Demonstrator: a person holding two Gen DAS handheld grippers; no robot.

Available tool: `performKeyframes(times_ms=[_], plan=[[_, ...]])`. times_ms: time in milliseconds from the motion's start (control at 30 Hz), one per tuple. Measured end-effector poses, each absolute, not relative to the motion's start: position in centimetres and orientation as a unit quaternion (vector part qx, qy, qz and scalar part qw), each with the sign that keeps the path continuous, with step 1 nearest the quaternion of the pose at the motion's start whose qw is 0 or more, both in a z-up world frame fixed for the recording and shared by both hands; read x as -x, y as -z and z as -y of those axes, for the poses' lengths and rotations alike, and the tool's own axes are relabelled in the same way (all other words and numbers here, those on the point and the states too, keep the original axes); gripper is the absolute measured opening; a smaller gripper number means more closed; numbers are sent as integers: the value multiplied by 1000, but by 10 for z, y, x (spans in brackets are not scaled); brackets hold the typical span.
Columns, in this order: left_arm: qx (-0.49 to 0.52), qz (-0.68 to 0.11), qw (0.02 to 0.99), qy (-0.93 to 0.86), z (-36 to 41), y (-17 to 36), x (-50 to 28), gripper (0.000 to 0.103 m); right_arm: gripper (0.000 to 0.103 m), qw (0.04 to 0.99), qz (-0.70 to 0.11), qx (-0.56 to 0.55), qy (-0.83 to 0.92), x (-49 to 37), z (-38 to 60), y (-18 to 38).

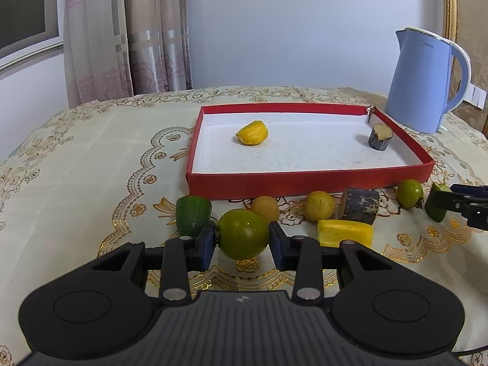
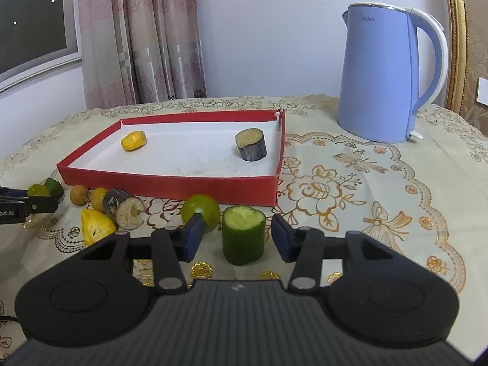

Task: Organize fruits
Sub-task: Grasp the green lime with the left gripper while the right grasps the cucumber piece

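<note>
Pickup underway: left gripper (image 1: 243,237) jaws clamp the green tomato (image 1: 243,233), right gripper (image 2: 237,235) jaws open around the cucumber piece (image 2: 243,235), needing closure before the red tray (image 2: 170,180).

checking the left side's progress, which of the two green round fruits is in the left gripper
The larger green round fruit, clamped between the left gripper pads at the near left. The smaller one sits free by the red tray's right front corner.

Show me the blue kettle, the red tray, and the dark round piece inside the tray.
blue kettle (image 2: 378,85), right wrist view, middle of its body.
red tray (image 2: 170,187), right wrist view, near front wall.
dark round piece (image 2: 251,146), right wrist view, its dark side.
</note>
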State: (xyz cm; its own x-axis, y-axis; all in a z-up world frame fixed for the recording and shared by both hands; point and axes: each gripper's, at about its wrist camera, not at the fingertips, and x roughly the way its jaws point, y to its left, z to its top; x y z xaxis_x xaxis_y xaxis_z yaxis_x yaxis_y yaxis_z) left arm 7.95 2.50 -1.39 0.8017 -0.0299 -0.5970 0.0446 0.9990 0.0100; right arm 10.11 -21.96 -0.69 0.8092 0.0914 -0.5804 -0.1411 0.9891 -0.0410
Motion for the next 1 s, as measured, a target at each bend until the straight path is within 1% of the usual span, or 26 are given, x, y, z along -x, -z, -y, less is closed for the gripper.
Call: performKeyframes(times_ms=[133, 400, 433, 467, 533, 1000], plan=[[-14, -313, 949, 21, -23, 13, -79, 36, 42, 948, -311, 40, -59, -104, 221, 9], [-16, -310, 950, 25, -18, 11, -77, 36, 42, 942, -328, 40, -55, -111, 221, 14], [-16, -309, 950, 25, -17, 11, -77, 36, 41, 942, -330, 40, -56, -112, 220, 15], [-17, -309, 950, 26, -17, 11, -77, 36, 36, 940, -333, 40, -57, -114, 220, 16], [-17, -309, 951, 26, -16, 10, -77, 36, 31, 939, -337, 40, -56, -115, 221, 18], [-25, -303, 952, 15, -12, 4, -73, 36, 31, 948, -314, 19, -59, -103, 232, 9]])
